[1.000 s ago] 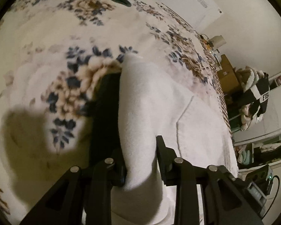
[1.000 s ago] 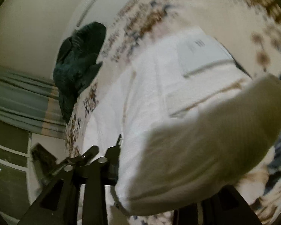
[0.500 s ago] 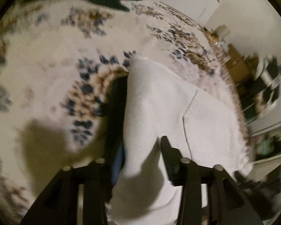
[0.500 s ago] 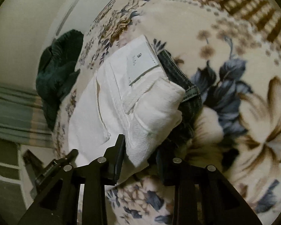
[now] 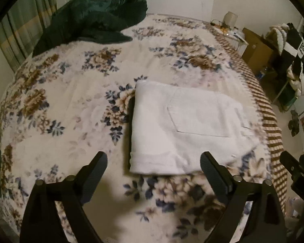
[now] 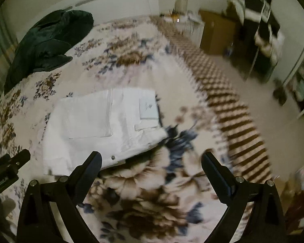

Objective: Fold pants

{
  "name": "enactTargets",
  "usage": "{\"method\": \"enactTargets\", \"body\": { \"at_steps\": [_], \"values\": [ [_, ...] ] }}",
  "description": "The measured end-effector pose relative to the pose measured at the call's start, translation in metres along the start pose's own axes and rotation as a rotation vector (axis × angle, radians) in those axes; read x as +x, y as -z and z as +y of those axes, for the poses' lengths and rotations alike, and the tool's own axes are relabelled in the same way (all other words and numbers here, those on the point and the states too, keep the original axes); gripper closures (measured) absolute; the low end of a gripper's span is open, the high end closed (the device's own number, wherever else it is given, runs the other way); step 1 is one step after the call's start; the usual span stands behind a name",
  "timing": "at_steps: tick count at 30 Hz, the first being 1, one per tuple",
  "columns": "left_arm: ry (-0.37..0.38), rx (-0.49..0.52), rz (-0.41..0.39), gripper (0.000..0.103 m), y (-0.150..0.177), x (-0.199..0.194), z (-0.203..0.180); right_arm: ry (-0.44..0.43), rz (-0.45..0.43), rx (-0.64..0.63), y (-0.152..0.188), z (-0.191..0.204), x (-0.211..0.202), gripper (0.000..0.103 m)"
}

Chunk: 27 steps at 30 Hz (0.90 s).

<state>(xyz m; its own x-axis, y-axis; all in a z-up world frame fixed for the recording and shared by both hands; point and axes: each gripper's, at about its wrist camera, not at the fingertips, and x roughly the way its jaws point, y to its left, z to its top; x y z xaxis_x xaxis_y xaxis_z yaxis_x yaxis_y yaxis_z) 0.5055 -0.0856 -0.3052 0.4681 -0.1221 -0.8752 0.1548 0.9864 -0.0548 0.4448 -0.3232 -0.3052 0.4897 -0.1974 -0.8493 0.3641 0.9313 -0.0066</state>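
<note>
The folded white cotton pants (image 5: 184, 133) lie on the floral fleece bedspread (image 5: 75, 105), over a dark garment. Left gripper (image 5: 153, 168) and right gripper (image 6: 152, 163) jaws are opening wide, empty. Risk: a descending jaw could snag the near fold and undo it.

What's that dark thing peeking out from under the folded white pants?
A dark garment lies under the white pants, showing only along their edges; it looks like denim. The pants cover the rest, so its shape is hidden. Both rest on the floral blanket.
</note>
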Motion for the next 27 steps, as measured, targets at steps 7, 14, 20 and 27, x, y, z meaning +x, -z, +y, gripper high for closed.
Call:
{"method": "enactTargets", "body": {
  "at_steps": [7, 14, 20, 27],
  "values": [
    [-0.006, -0.003, -0.084, 0.003, 0.012, -0.103, -0.014, -0.025, -0.082, -0.025, 0.008, -0.013, -0.116, 0.002],
    [-0.054, 0.028, -0.175, 0.003, 0.045, -0.230, -0.037, -0.080, -0.168, -0.044, 0.031, -0.035, -0.254, 0.002],
    [-0.089, 0.025, -0.245, 0.003, 0.076, -0.324, -0.050, -0.093, -0.263, -0.080, 0.058, -0.053, -0.361, 0.002],
    [-0.095, 0.009, -0.289, 0.003, 0.105, -0.383, -0.057, -0.123, -0.315, -0.087, 0.089, -0.070, -0.455, 0.002]
  ]
}}
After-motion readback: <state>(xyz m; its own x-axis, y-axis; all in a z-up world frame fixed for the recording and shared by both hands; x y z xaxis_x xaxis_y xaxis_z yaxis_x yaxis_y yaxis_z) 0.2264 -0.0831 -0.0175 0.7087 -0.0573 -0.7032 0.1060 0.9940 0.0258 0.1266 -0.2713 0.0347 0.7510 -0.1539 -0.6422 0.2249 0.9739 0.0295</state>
